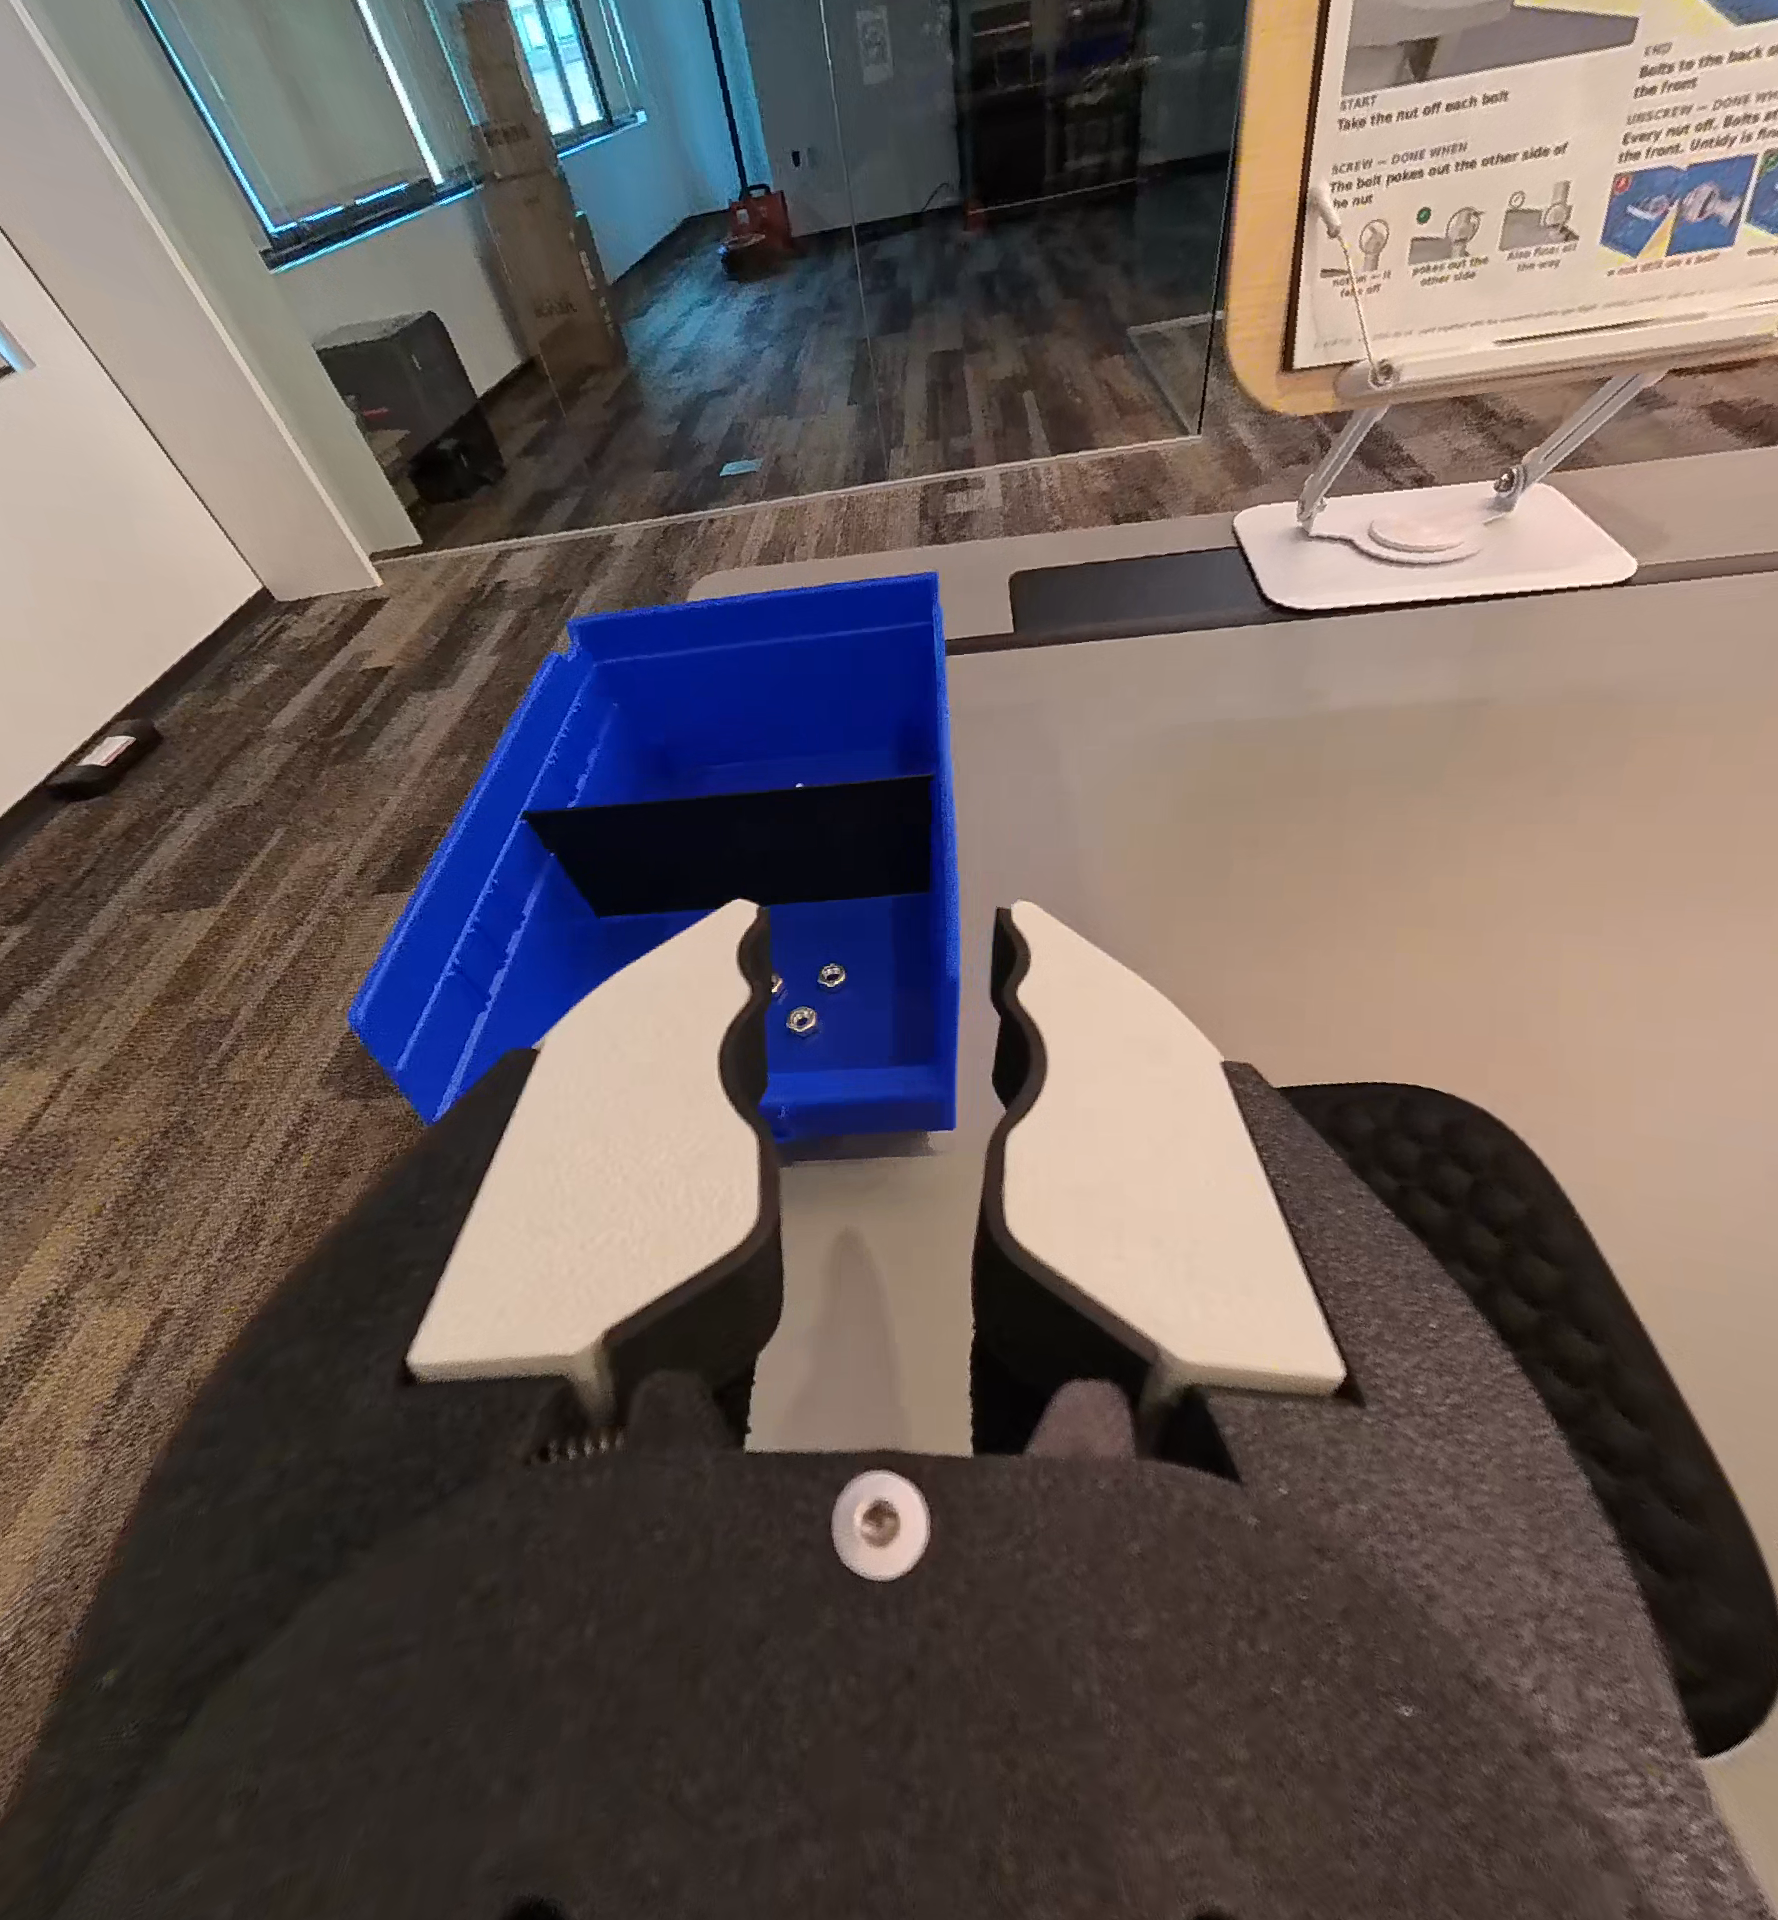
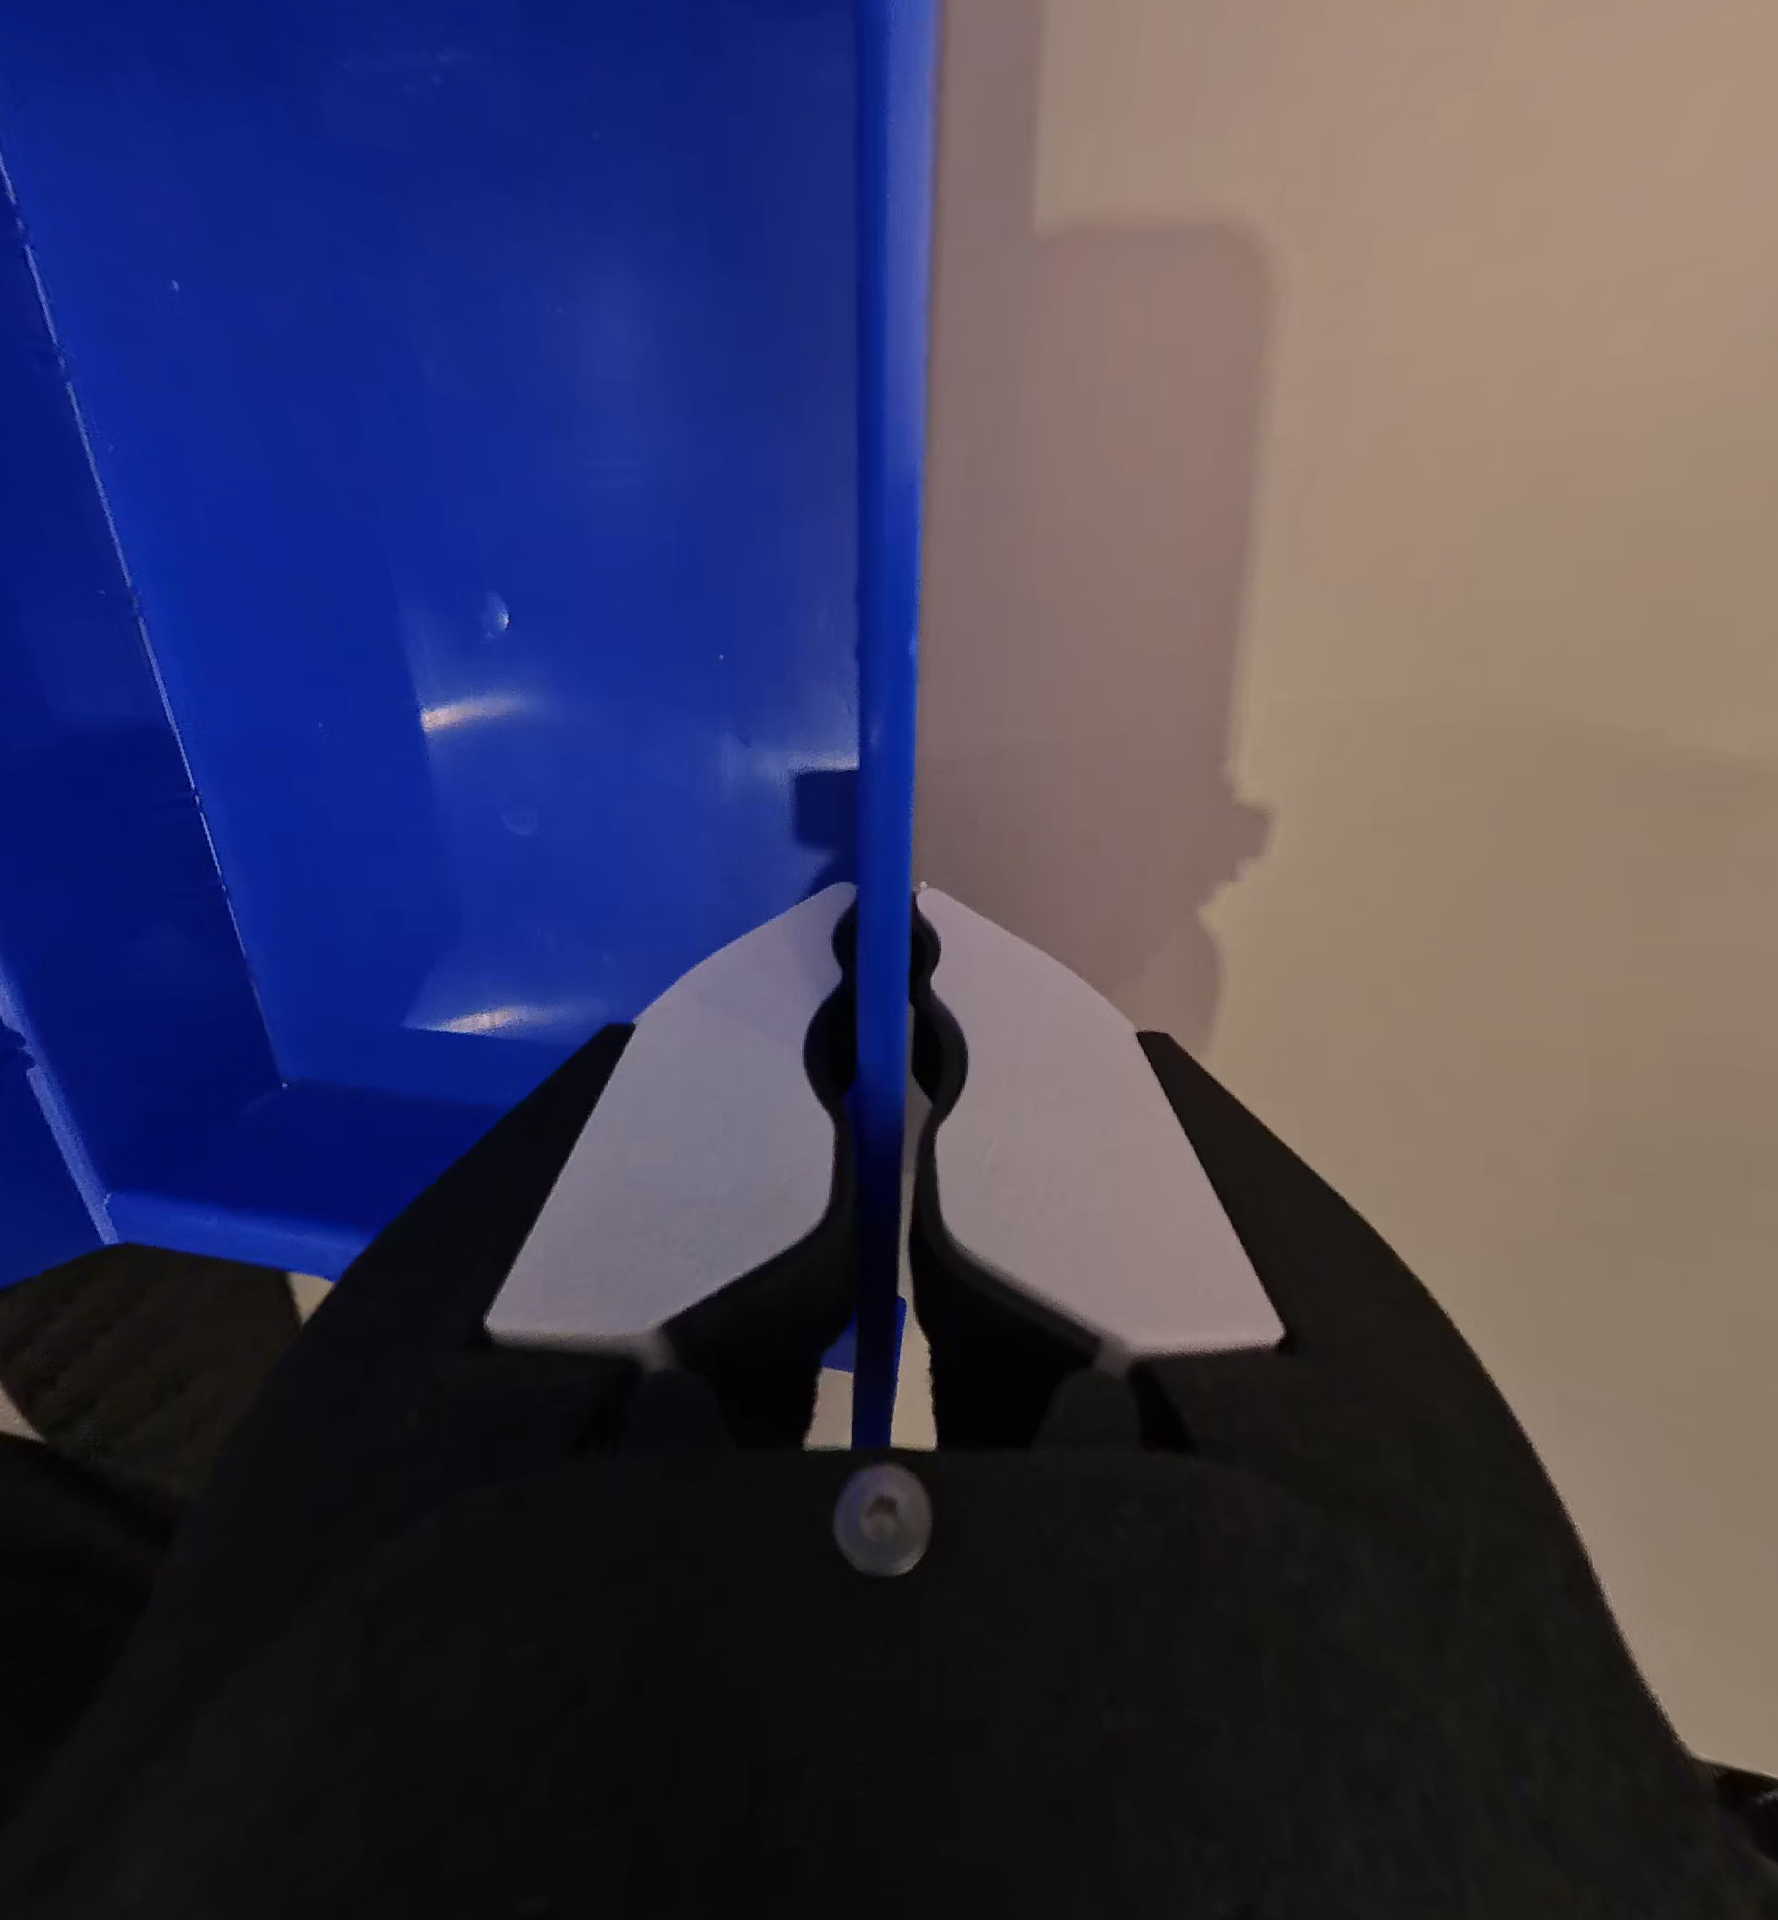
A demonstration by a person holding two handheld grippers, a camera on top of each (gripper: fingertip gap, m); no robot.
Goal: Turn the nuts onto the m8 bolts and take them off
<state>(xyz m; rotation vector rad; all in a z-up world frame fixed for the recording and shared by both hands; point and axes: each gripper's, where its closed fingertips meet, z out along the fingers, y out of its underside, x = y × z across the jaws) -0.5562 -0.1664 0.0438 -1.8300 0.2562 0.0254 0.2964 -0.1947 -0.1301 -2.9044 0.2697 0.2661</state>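
A blue bin sits at the table's left edge, split by a black divider. Its near compartment holds loose silver nuts, one partly hidden behind my left finger. The divider hides most of the far compartment, and no bolt shows clearly. My left gripper is open and empty, just short of the bin's near end. My right gripper is shut on a thin blue bin wall, with one finger inside the bin and one outside. The bin floor in that view is bare. The right gripper does not show in the left wrist view.
A grey table extends to the right of the bin. An instruction sheet on a stand with a white base is at the back right. A black mesh chair back is near right. Carpeted floor drops off left. The left gripper's tips are roughly 85 centimeters from the right gripper's.
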